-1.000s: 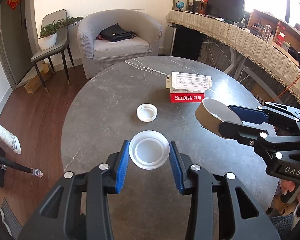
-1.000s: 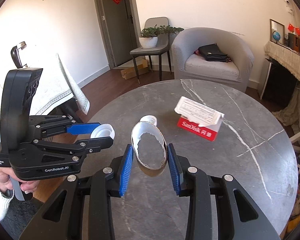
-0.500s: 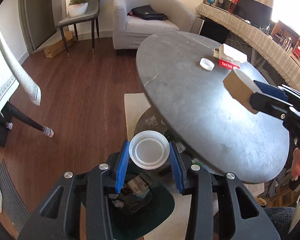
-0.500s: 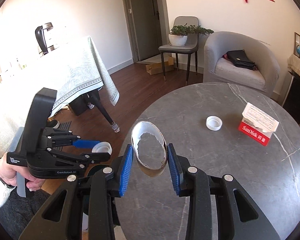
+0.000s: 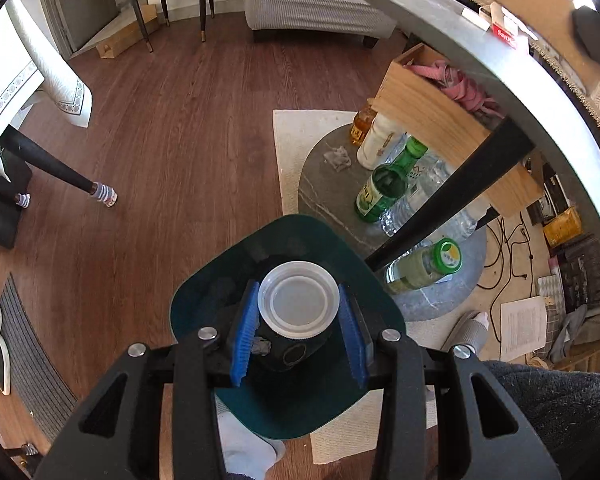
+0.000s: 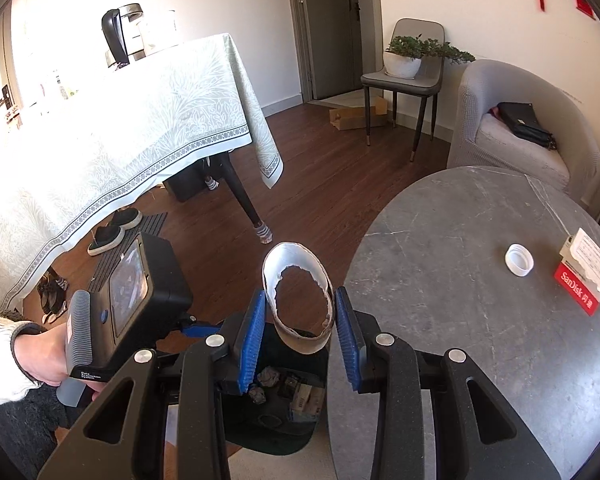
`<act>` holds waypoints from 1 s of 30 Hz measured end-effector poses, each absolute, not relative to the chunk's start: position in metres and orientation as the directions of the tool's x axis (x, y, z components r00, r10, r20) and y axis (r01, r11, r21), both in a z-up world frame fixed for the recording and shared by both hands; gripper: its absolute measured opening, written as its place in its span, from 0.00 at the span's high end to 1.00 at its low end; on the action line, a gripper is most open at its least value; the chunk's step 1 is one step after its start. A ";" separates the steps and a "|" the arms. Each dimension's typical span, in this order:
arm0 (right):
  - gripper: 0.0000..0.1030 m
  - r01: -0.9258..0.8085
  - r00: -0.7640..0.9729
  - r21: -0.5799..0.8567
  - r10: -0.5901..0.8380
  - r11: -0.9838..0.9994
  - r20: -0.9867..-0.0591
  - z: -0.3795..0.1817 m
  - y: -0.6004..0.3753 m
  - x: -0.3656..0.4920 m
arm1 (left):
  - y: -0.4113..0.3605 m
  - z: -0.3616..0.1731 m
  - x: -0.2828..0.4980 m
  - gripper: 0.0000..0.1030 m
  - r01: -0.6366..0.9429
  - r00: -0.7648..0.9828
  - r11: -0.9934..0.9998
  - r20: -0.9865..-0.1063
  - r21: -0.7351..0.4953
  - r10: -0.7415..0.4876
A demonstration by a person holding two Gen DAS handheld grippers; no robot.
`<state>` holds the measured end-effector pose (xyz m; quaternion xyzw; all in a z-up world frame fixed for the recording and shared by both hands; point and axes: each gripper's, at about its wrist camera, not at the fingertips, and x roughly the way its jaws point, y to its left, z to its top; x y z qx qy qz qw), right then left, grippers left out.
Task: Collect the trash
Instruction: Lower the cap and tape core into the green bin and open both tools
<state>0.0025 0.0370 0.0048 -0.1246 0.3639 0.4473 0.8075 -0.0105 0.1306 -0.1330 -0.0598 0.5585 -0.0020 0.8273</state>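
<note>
My left gripper (image 5: 298, 310) is shut on a translucent white plastic lid (image 5: 298, 304) and holds it right above the dark green trash bin (image 5: 228, 276) on the floor. My right gripper (image 6: 300, 320) is shut on a squashed brown paper cup (image 6: 300, 300) with a torn silver inside, above the bin (image 6: 268, 436), which holds crumpled trash. A small white cap (image 6: 519, 260) and a red SanDisk box (image 6: 580, 286) with a paper on it lie on the round grey table (image 6: 460, 320). The left gripper's body (image 6: 140, 300) shows in the right wrist view.
Under the table stand several bottles (image 5: 384, 188) on a low stone base and a wooden box (image 5: 432, 108). A black table leg (image 5: 452, 188) slants beside the bin. A cloth-covered table (image 6: 120, 120), a chair (image 6: 412, 64) and an armchair (image 6: 520, 120) stand around.
Both grippers swung left off the table and down toward the bin. The left one went from over the table to directly above the bin, still holding the lid; the right one followed with the cup.
</note>
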 end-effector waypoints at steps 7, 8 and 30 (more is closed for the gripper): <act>0.66 -0.828 0.302 0.116 0.611 0.549 -0.732 -0.007 0.069 -0.001 | 0.150 -0.152 -0.016 0.54 -0.088 0.327 0.990 -0.942 -0.108 -0.073; 0.66 -0.828 0.297 0.114 0.603 0.548 -0.740 -0.009 0.075 0.000 | 0.153 -0.154 -0.018 0.53 -0.086 0.326 0.991 -0.943 -0.104 -0.071; 0.66 -0.889 0.164 0.049 0.417 0.454 -0.894 -0.094 0.156 -0.030 | 0.229 -0.085 -0.050 0.61 -0.223 0.548 0.956 -0.836 -0.189 -0.038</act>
